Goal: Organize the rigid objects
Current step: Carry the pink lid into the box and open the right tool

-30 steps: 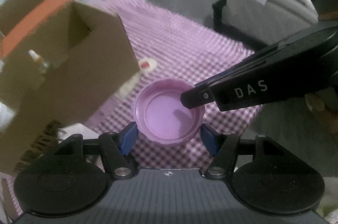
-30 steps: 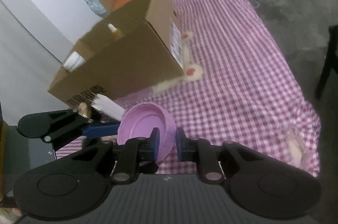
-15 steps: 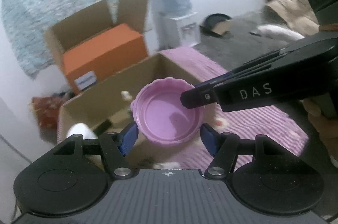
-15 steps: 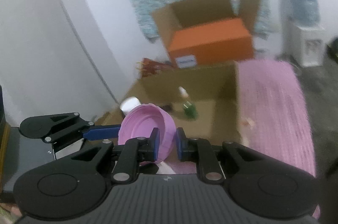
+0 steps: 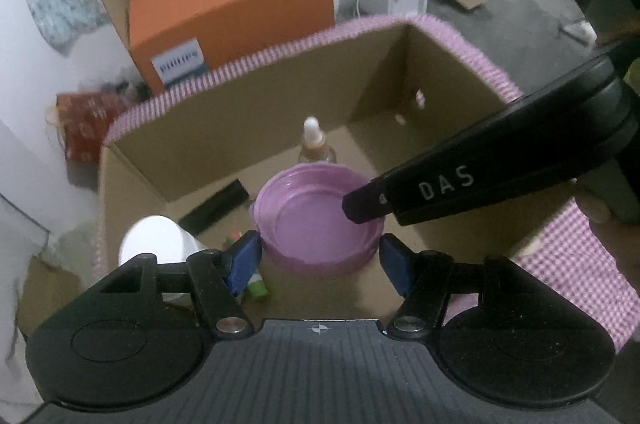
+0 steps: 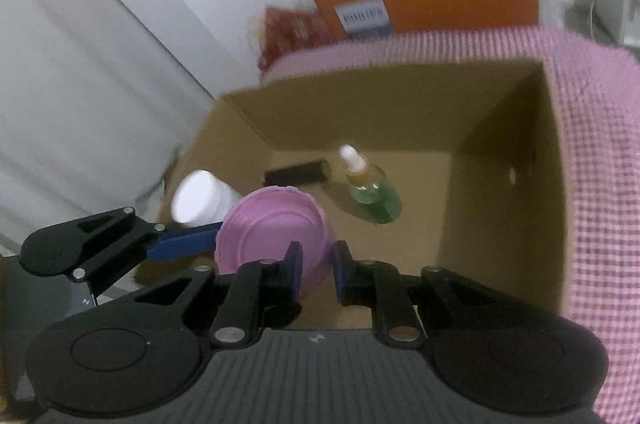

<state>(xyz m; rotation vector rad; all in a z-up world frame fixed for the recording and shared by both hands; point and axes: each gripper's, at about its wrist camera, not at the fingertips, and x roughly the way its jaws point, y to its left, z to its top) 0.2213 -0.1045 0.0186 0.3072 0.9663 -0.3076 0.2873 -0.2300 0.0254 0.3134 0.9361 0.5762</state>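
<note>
Above an open cardboard box (image 5: 280, 112) on a pink checked cloth (image 6: 600, 184), a pink plastic lid (image 5: 320, 220) hangs between two handheld grippers. The right gripper (image 6: 316, 264) pinches the lid's rim between its closed blue pads, while the left gripper (image 5: 320, 260) frames the lid with its pads spread at either side; whether those pads touch it cannot be told. Below, on the box floor, stand a green dropper bottle (image 6: 374, 192) and a white-capped container (image 6: 200, 198), with a dark flat item (image 6: 296, 173) lying near the back wall. Behind the box sits an orange carton (image 5: 232, 8).
</note>
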